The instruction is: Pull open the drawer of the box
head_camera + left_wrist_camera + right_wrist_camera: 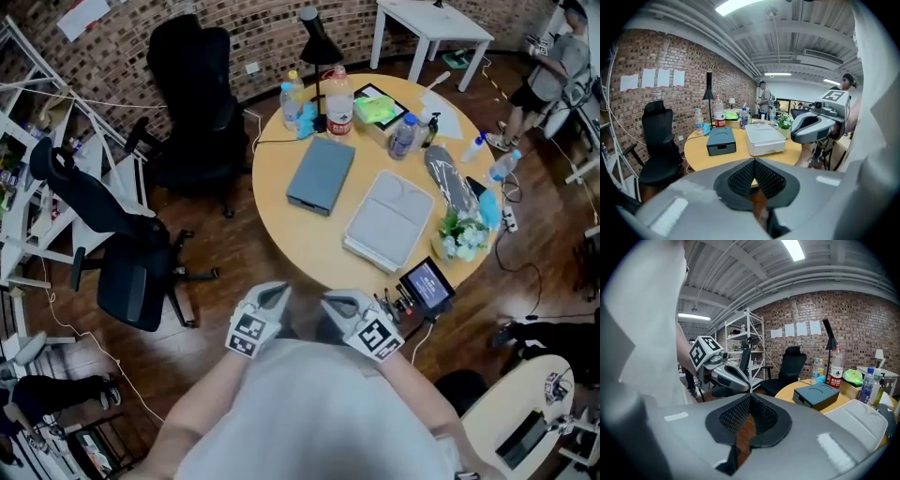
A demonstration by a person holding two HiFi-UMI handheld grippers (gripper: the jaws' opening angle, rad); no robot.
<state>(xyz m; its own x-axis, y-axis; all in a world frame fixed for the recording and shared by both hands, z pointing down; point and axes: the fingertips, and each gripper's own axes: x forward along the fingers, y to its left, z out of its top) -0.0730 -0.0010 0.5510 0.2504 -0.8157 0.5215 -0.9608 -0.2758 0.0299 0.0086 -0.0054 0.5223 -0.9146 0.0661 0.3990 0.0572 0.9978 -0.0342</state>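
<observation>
- Round table (291, 234): box (322, 174) left of centre, drawer (722, 149) shut.
- Closed and empty, off the near edge: left gripper (270, 298), right gripper (339, 302).
- Advice: open one, grip the drawer's notch, pull straight.

In the head view the box (321, 174) shows mostly its lid. Its drawer front is only a thin edge there, with no detail to tell. In the right gripper view the body of the right gripper (750, 397) covers the near part of the white case (855, 420). A person (553, 56) and a second round table (506, 412) are cut off by the head view's right edge. Print on the bottle (338, 103) and the tablet (427, 284) is too small to read.
</observation>
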